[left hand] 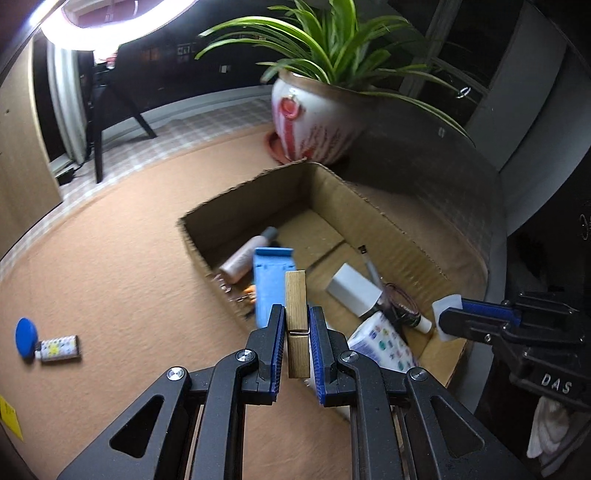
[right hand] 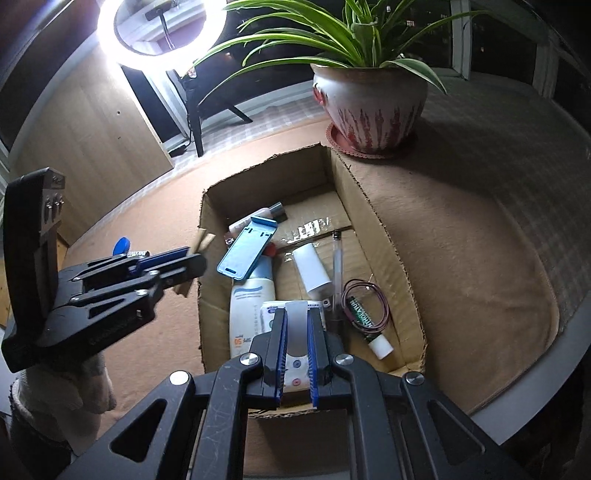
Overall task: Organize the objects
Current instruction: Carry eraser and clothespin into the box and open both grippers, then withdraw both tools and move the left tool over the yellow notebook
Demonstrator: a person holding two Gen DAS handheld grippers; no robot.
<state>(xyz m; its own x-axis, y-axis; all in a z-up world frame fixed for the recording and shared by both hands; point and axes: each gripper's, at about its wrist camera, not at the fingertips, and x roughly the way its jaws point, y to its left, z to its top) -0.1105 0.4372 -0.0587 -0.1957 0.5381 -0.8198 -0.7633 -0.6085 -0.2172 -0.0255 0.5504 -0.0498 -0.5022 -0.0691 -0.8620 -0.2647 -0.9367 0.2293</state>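
Observation:
My left gripper [left hand: 297, 317] is shut on a wooden clothespin [left hand: 295, 299], held just above the near left rim of an open cardboard box [left hand: 391, 218]. It also shows in the right wrist view [right hand: 192, 258] at the box's left wall [right hand: 205, 221]. My right gripper [right hand: 296, 325] is shut on a translucent white piece [right hand: 296, 317] above the box's near end; in the left wrist view its tip [left hand: 448, 308] carries the same white piece. The box holds a blue phone stand [right hand: 247, 251], a sunscreen bottle [right hand: 251, 306], a white block [right hand: 312, 269], a pen [right hand: 337, 258], a lip balm [right hand: 369, 325] and a tissue pack [left hand: 384, 343].
A potted spider plant [right hand: 373, 107] stands behind the box on the brown table mat [right hand: 461, 229]. A small patterned bottle with a blue cap [left hand: 48, 343] lies on the mat at far left. A ring light [right hand: 162, 33] on a tripod stands beyond the table.

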